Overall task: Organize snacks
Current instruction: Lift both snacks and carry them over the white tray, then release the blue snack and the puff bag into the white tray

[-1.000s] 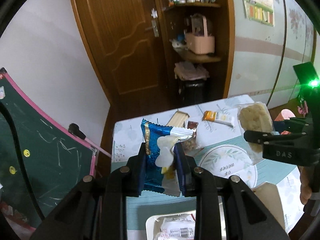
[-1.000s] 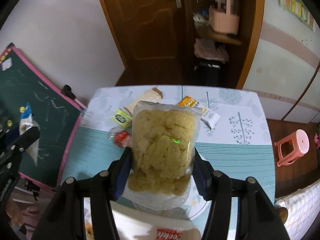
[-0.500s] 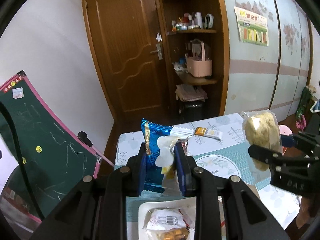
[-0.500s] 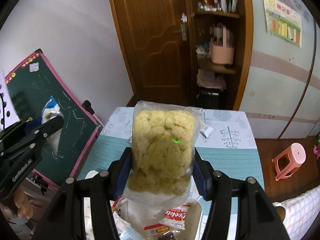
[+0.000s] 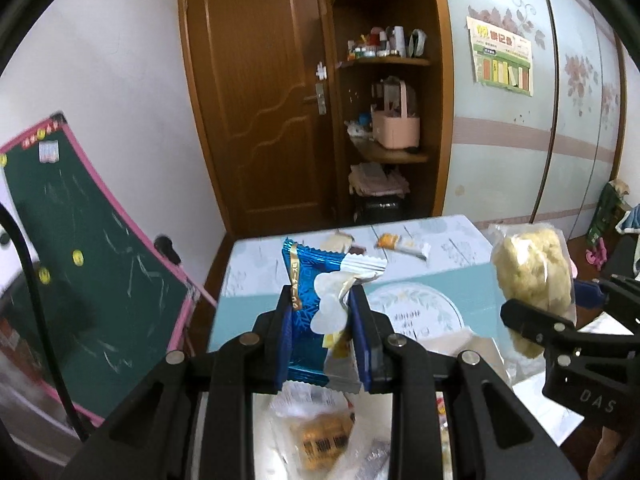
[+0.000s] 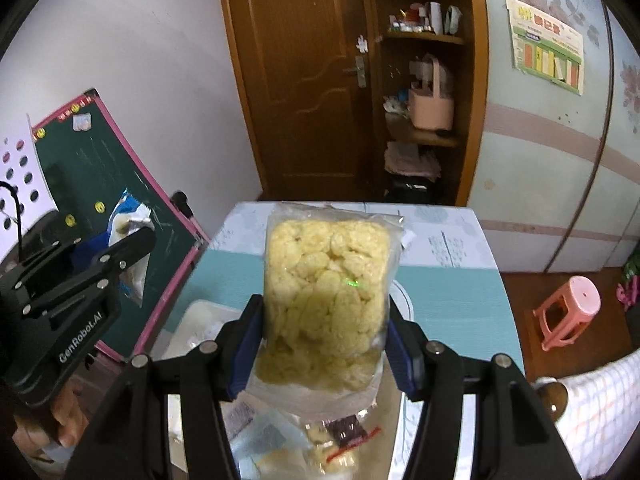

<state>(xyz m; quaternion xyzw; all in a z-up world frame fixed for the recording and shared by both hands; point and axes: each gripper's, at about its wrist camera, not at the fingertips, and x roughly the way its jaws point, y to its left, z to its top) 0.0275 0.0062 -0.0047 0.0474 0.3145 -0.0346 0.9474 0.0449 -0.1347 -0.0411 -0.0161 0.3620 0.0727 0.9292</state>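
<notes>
My left gripper (image 5: 322, 320) is shut on a blue and silver snack packet (image 5: 316, 300), held upright above the table. The right gripper (image 6: 322, 336) is shut on a clear bag of pale yellow puffed crackers (image 6: 326, 276), also held upright. In the left wrist view that bag (image 5: 532, 276) hangs at the right with the right gripper (image 5: 560, 328) behind it. The right wrist view shows the left gripper (image 6: 132, 256) at the left, the blue packet (image 6: 128, 220) in it. Below both lies a white tray (image 6: 188, 328) with several wrapped snacks (image 5: 320, 432).
A table (image 5: 448, 284) with a teal and white patterned cloth carries loose snacks at its far end, among them an orange and white bar (image 5: 402, 245). A green chalkboard (image 5: 80, 264) leans at the left. A pink stool (image 6: 568, 312) stands on the floor at the right.
Both grippers have drawn back toward the near end of the table with their packets still held. The far snacks look smaller and the tray of snacks has come into view beneath them.
</notes>
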